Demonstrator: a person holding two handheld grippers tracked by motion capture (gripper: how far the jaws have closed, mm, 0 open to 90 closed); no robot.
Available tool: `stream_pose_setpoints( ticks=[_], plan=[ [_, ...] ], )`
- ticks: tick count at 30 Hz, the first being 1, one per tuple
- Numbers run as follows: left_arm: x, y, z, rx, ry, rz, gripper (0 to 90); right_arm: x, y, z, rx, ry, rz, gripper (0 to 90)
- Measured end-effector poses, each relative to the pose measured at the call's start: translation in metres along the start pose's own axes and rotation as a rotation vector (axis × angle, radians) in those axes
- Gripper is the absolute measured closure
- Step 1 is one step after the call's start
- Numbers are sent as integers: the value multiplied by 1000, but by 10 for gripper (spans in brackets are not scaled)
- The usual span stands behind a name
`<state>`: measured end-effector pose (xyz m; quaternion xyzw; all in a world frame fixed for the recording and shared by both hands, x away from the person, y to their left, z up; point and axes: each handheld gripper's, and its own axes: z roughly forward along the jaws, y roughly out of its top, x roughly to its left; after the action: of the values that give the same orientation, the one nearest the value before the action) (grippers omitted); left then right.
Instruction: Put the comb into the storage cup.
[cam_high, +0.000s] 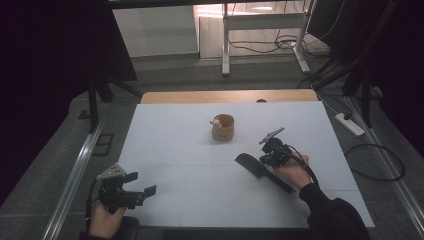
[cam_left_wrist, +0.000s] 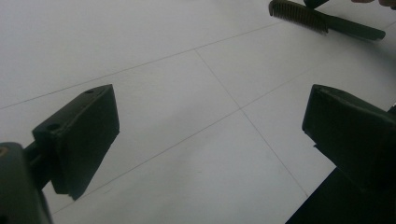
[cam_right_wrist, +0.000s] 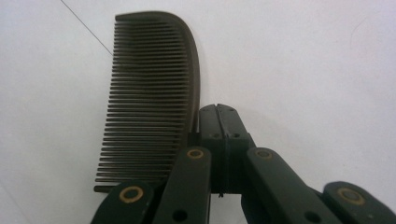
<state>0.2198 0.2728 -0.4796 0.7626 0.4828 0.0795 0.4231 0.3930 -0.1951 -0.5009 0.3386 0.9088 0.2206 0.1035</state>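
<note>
A dark comb (cam_high: 251, 166) lies on the white table (cam_high: 175, 135) right of centre, its handle running under the person's right hand. In the right gripper view the comb (cam_right_wrist: 149, 98) sits just left of my right gripper (cam_right_wrist: 219, 122), whose jaws are pressed together with nothing between them; the comb's spine touches the left jaw's outer side. In the high view that right gripper (cam_high: 263, 159) hovers at the comb's back. My left gripper (cam_high: 141, 183) rests near the front left corner, open and holding nothing. In the left gripper view its jaws (cam_left_wrist: 210, 121) stand wide over bare table, with the comb (cam_left_wrist: 308, 16) far off.
A tan cup (cam_high: 223, 127) with a small white figure on its rim stands at the table's middle back. A wooden strip (cam_high: 230, 96) edges the far side. A power strip (cam_high: 350, 124) and cables lie on the floor at right.
</note>
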Motion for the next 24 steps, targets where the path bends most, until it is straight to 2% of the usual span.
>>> stream_pose_setpoints(
  ticks=[13,20,24],
  plan=[
    [1,0,0,-1,-3,-4,46,3,-4,-23,-89,33,12,900],
    [1,0,0,-4,-5,-8,47,7,-13,-36,-108,38,39,747],
    [1,0,-1,-6,-5,-7,47,11,-19,-43,-117,40,37,647]
  ],
)
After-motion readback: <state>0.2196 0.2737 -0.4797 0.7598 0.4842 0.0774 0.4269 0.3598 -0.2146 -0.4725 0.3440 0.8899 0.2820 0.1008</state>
